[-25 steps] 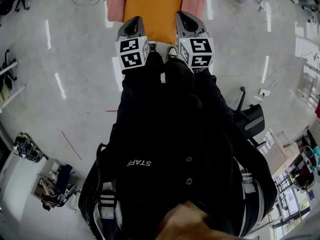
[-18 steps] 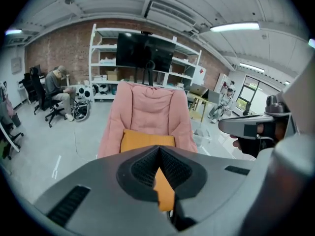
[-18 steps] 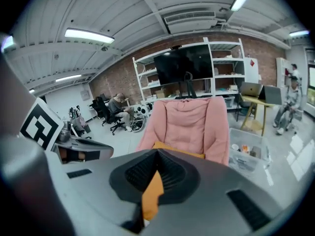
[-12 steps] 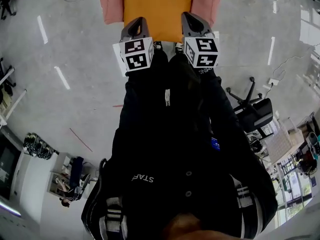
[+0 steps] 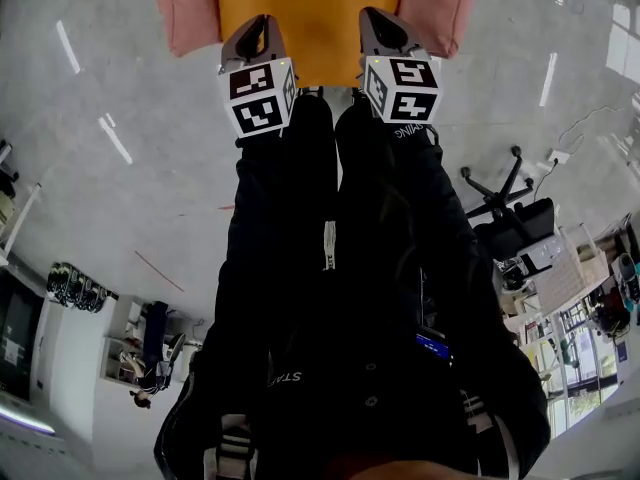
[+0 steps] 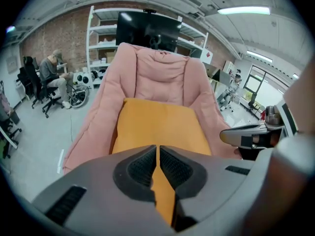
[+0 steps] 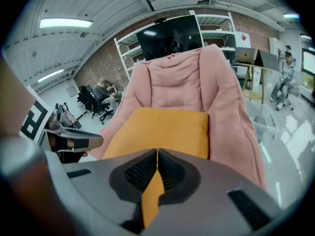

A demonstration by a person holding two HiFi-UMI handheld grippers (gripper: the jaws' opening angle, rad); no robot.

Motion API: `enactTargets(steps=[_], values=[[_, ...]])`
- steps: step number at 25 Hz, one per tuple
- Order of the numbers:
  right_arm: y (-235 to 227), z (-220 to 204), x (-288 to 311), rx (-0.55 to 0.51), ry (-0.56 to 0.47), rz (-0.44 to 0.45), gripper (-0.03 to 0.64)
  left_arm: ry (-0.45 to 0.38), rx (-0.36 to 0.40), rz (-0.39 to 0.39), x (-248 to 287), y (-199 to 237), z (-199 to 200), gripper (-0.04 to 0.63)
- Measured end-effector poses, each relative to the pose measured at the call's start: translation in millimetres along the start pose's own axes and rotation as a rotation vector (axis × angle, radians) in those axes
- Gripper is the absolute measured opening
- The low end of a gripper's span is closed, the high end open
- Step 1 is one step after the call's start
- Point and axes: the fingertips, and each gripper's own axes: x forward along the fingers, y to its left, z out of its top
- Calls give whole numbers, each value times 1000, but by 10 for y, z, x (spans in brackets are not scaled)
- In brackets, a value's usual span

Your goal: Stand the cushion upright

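Note:
An orange cushion (image 5: 310, 18) lies flat on the seat of a pink padded floor chair (image 5: 185, 8), whose back rises behind it (image 6: 162, 77). My left gripper (image 5: 262, 23) hangs over the cushion's near left edge, shut with nothing in it. My right gripper (image 5: 373, 16) hangs over the near right edge, also shut and empty. In the left gripper view the left gripper's closed jaws (image 6: 157, 151) point at the cushion (image 6: 157, 124). In the right gripper view the right gripper (image 7: 157, 156) points at the cushion (image 7: 165, 129) the same way, with the chair (image 7: 226, 97) around it.
The person's black-clad legs fill the middle of the head view. A black office chair (image 5: 500, 193) stands on the grey floor to the right. Behind the pink chair are white shelves and a dark screen (image 6: 147, 28). A seated person (image 6: 51, 75) is far left.
Both grippers, still shut, have come down toward the cushion's near edge. The cushion and pink chair look larger in the head view.

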Motion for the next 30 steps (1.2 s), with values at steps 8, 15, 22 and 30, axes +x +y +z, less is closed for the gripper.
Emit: enactTargets(steps=[8, 15, 22, 30], values=[[-236, -288, 416, 39, 39, -33, 17, 27, 25, 23, 427, 260, -50, 85], [-472, -304, 618, 69, 87, -93, 186, 126, 62, 10, 691, 335, -46, 258], [-528, -463, 910, 146, 165, -85, 264, 141, 97, 46, 843, 391, -104, 276], [-441, -456, 1105, 90, 187, -97, 160, 179, 151, 38, 967, 388, -91, 156]])
